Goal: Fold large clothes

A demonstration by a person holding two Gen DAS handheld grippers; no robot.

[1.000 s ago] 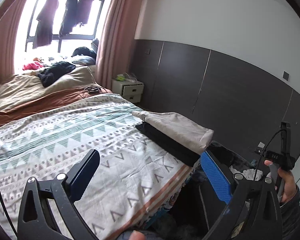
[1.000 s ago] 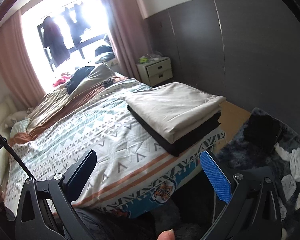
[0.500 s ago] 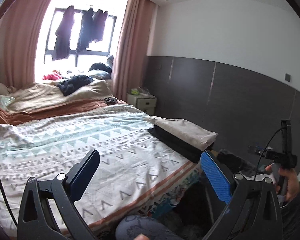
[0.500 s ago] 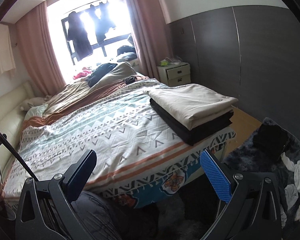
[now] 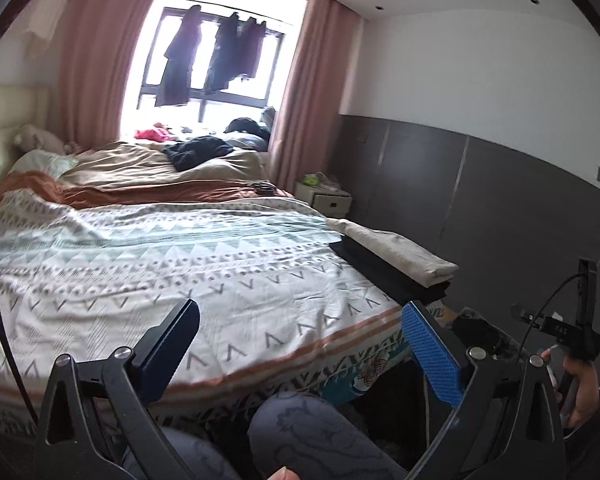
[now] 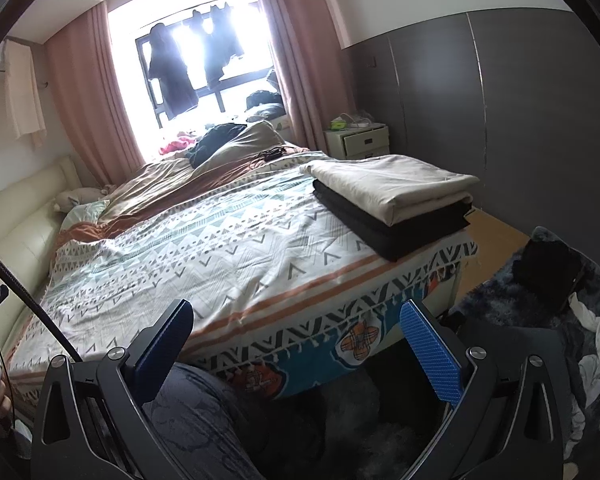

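A folded beige cloth [image 6: 396, 188] lies on a folded black garment [image 6: 400, 228] at the right foot corner of the patterned bedspread [image 6: 220, 256]. The stack also shows in the left wrist view, beige cloth [image 5: 400, 250] over black garment [image 5: 384, 272]. My left gripper [image 5: 300, 332] is open and empty, held back from the foot of the bed [image 5: 180, 264]. My right gripper [image 6: 296, 332] is open and empty, below the bed's foot edge, left of the stack.
Loose dark clothes [image 6: 216, 140] and a brown duvet [image 6: 172, 184] lie at the bed's far end under the window. A white nightstand [image 6: 358, 140] stands by the grey wall. A dark rug with clothes [image 6: 572, 312] lies on the floor right. My knee [image 5: 312, 432] is below.
Both grippers have pulled back and risen away from the bed; the folded stack looks smaller and farther. Both stay open and empty.
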